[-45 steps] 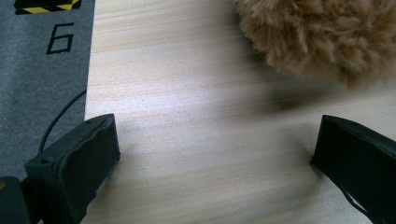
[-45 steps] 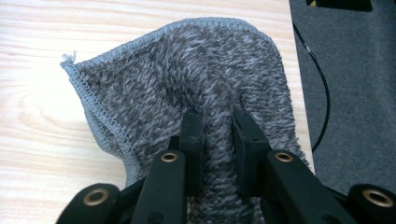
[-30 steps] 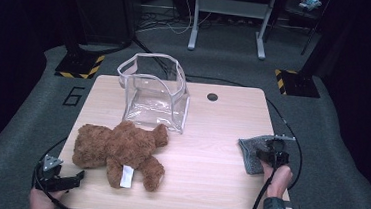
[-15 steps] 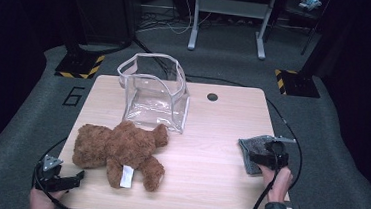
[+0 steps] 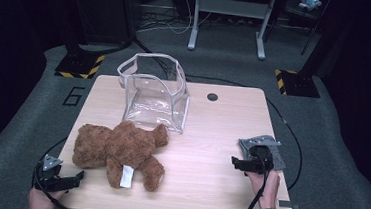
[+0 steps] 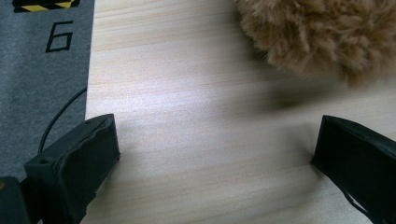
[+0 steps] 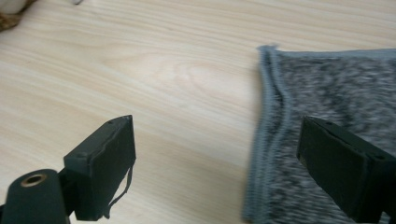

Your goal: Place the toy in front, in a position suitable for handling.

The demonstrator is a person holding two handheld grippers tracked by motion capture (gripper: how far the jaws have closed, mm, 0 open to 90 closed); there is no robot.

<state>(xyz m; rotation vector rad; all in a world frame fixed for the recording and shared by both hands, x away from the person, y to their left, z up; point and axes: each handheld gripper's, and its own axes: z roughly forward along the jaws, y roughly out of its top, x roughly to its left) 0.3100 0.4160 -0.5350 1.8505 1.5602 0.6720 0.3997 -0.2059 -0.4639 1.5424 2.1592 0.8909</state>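
Centrally, a brown teddy bear (image 5: 119,150) is laid flat on the wooden table (image 5: 211,131), just in front of a clear plastic bag (image 5: 153,92) that is stood upright and open. The left gripper (image 6: 215,154) is held at the table's near left corner, its jaws spread wide over bare wood, the bear's fur seen just ahead. The right gripper (image 7: 219,163) is held with jaws wide apart at the edge of a grey cloth (image 7: 327,107) lying near the right edge.
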